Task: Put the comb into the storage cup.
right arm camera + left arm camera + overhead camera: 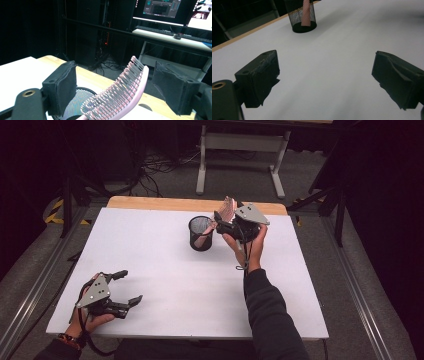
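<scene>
The pink brush (122, 95) stands handle-down in the mesh cup (201, 234) near the far middle of the desk (165, 280), its long axis leaning up toward the right tongs (223, 220). Those tongs stand apart on either side of the bristled head, pads not pressing it, so any lift or push works along that slant. The left tongs (125, 287) rest wide apart at the near left corner, well away.

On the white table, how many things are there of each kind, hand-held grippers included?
Black wire-mesh cylindrical cup: 1
Pink plastic hairbrush with grey bristles, standing in the cup: 1
Hand-held black two-jaw grippers: 2, the left gripper and the right gripper, both open
Total: 4
</scene>
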`<action>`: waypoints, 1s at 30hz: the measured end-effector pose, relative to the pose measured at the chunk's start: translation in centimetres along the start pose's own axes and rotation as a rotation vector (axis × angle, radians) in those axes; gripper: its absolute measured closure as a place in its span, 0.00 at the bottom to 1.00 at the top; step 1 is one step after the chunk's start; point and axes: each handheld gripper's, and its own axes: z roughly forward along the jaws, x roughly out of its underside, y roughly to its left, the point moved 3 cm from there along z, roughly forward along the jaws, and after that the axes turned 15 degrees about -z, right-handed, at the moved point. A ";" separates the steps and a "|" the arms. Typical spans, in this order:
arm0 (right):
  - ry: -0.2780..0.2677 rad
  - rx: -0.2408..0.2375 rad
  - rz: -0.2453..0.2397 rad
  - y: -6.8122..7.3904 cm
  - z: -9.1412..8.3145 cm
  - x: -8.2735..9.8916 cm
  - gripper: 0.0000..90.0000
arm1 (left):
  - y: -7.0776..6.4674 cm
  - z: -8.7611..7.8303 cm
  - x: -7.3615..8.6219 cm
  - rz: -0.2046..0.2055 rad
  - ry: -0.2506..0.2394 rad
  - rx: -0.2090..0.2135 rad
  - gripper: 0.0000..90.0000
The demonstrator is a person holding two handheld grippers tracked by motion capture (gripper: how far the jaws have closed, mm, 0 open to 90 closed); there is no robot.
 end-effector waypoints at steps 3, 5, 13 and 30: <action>-0.004 -0.002 -0.003 0.0 -0.2 -0.1 0.22 | 0.0 0.0 0.0 0.001 0.000 -0.002 0.10; -0.006 -0.002 -0.013 0.0 -0.5 -0.2 0.22 | 0.0 0.0 0.0 0.002 -0.002 -0.004 0.10; -0.009 -0.011 -0.028 0.0 -1.0 -0.4 0.21 | 0.0 0.0 0.0 0.001 -0.001 -0.003 0.10; -0.018 -0.025 -0.064 0.1 -2.0 -0.3 0.21 | 0.0 0.1 0.0 0.005 0.005 -0.003 0.10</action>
